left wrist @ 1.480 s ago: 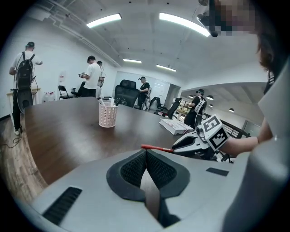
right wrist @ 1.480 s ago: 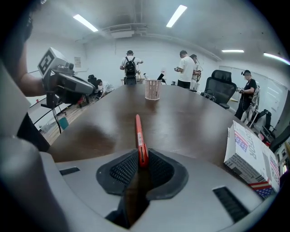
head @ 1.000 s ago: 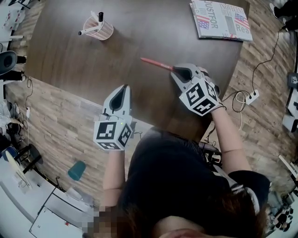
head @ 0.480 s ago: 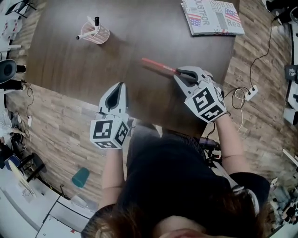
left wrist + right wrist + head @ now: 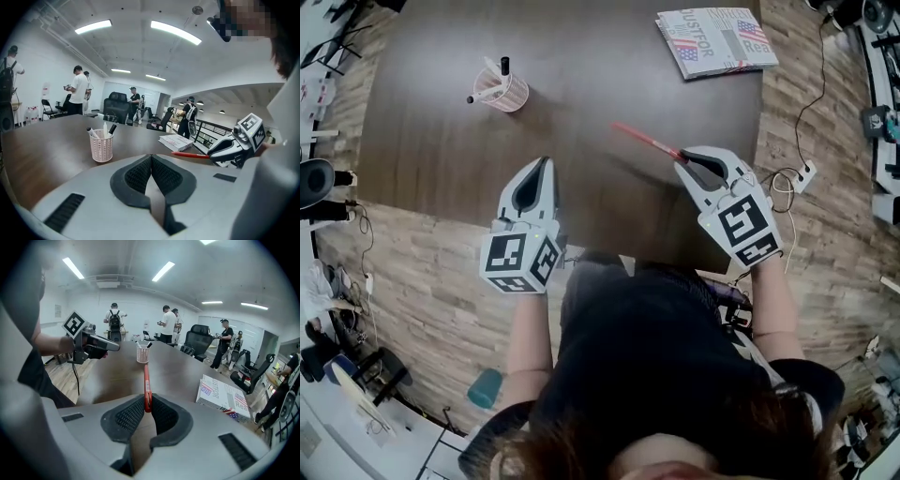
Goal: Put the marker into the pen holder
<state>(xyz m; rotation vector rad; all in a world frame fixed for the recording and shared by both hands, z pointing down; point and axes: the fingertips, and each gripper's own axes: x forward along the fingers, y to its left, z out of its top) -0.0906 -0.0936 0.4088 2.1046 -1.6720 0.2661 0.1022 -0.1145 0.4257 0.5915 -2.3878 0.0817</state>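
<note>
right gripper [image 5: 684, 157] clamped the red marker [image 5: 645, 141] by one end, well apart from the pen holder [image 5: 503, 91], tip aimed toward it. left gripper [image 5: 546, 162], nearer the pen holder, was clenched and empty.

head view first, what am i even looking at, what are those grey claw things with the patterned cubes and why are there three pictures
There is no robot here. A person holds a hand tool in each hand, called a two-jaw gripper. The patterned cube on each one is part of the tool.

The head view comes from a camera on the person's head and looks down at a dark table. The other two pictures come from a camera on each gripper that looks along its jaws.

On the table are a pale pink pen holder with a few pens in it and a magazine at the far right.

The right gripper is closed on a red marker, which points towards the holder. The left gripper is closed and holds nothing.
</note>
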